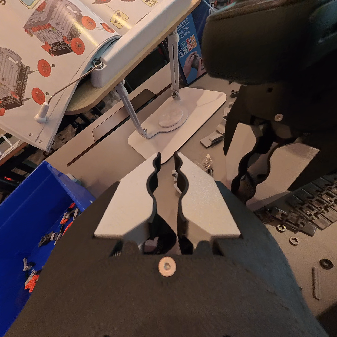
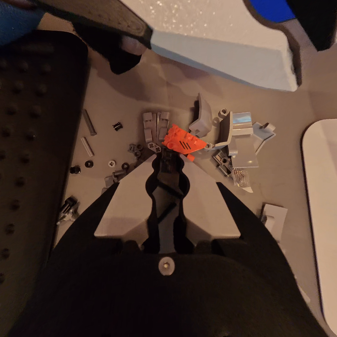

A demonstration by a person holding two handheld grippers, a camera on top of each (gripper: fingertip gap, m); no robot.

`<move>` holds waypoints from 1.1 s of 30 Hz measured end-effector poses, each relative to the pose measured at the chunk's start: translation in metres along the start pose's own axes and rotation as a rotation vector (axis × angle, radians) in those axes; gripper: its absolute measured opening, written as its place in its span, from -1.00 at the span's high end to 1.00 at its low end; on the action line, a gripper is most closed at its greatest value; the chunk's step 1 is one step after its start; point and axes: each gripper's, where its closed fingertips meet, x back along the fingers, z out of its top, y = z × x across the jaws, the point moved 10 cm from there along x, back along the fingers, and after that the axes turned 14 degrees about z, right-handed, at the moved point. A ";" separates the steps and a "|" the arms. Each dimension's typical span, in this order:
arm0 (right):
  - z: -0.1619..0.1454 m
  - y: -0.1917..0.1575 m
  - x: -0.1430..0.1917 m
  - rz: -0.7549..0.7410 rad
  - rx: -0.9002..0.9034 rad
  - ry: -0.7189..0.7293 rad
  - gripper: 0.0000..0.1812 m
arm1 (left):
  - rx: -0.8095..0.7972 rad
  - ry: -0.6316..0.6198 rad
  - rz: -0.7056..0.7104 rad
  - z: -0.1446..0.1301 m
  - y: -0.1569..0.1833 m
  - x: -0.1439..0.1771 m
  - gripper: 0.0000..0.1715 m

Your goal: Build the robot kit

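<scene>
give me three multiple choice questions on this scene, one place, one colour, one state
1. Where is the blue bin? a) left of the left tongs b) on a chair c) under a lamp
2. What colour is the bright part at the right tongs' tips? a) green b) orange c) yellow
3. The left tongs are: a) shut on a spoon b) gripping a cup c) open, empty

Answers: 1a, it fills the left view's lower left; 2b, it stands out among grey pieces; 3c, table shows through the gap.

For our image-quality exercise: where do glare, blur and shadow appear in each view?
Left wrist view: glare streaks the glossy instruction booklet; the other tongs loom dark and soft. Right wrist view: dim overall, top edge blurred, orange piece sharp, shadow over the black studded plate.
</scene>
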 end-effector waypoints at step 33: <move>-0.227 -0.174 0.161 -0.430 -0.674 0.310 0.85 | -0.346 0.149 -0.746 0.070 0.161 0.013 0.74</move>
